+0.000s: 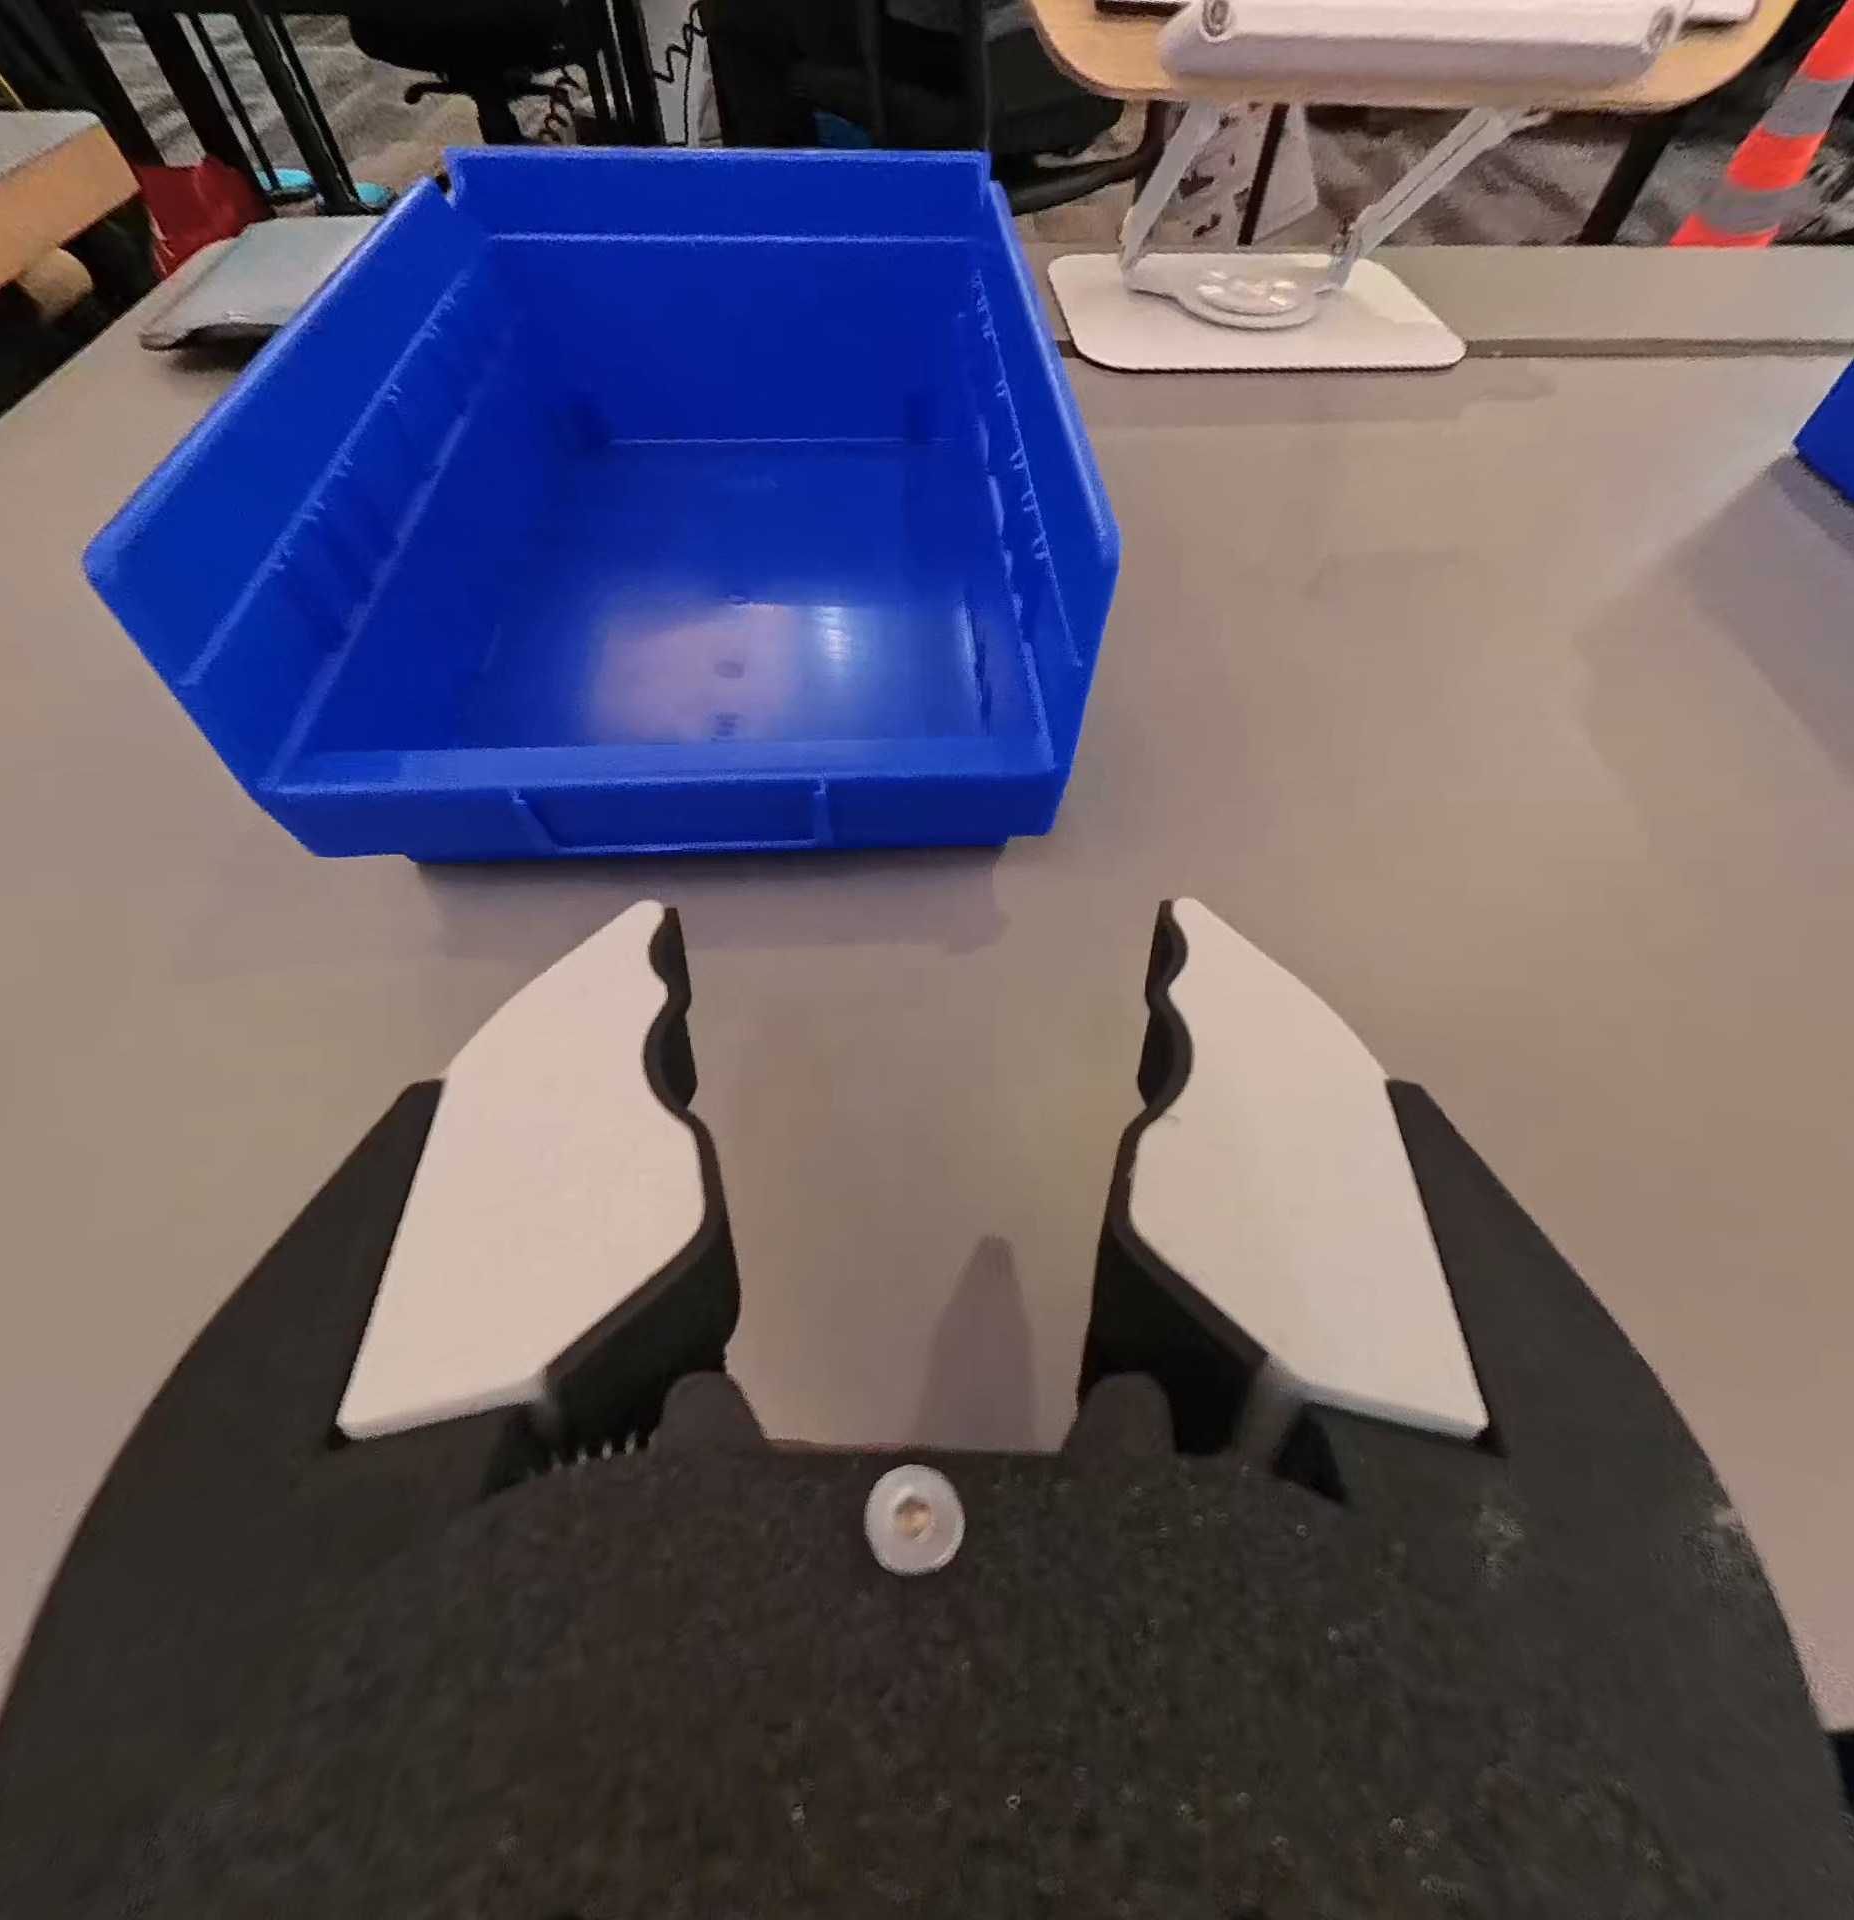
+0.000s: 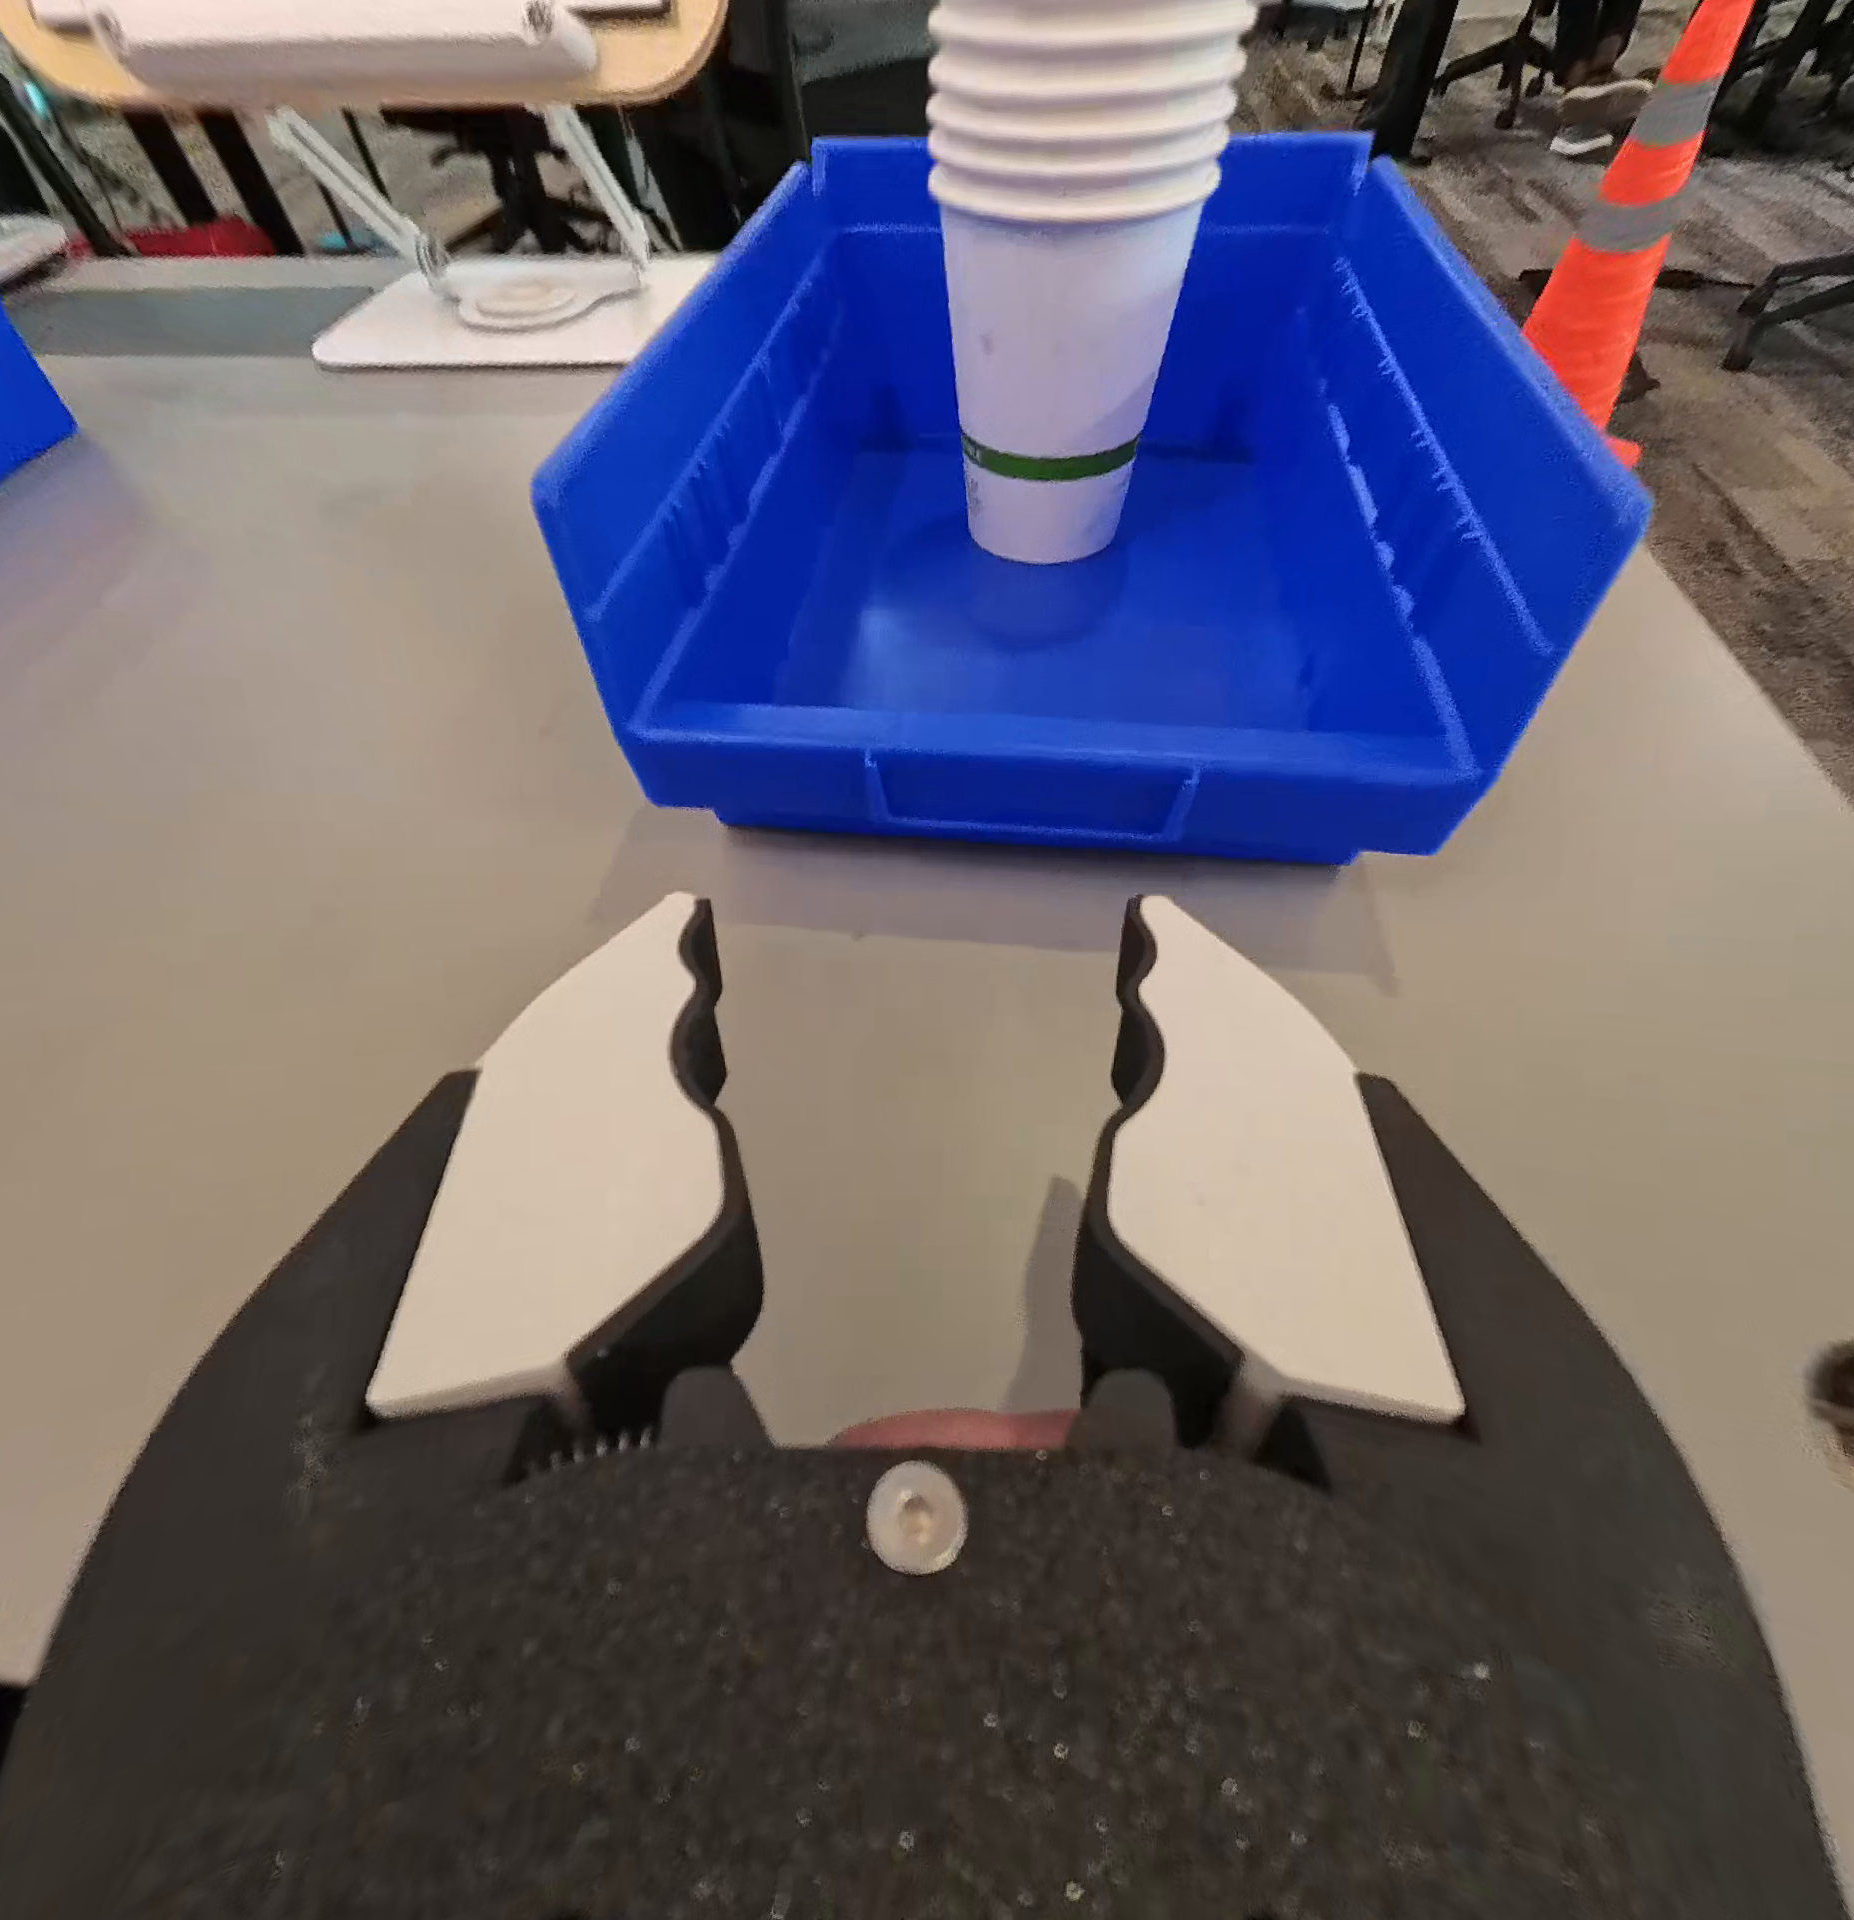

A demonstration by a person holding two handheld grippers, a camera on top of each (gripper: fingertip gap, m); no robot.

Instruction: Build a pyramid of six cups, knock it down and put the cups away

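Note:
In the right wrist view a nested stack of several white paper cups with a green band stands upright in a blue bin on the grey table. My right gripper is open and empty, a short way in front of that bin. In the left wrist view a second blue bin stands empty. My left gripper is open and empty, just in front of it. The top of the cup stack runs out of the frame.
A white stand base sits at the table's back edge, also in the right wrist view. An orange traffic cone stands on the floor to the right. A dark flat object lies at the back left.

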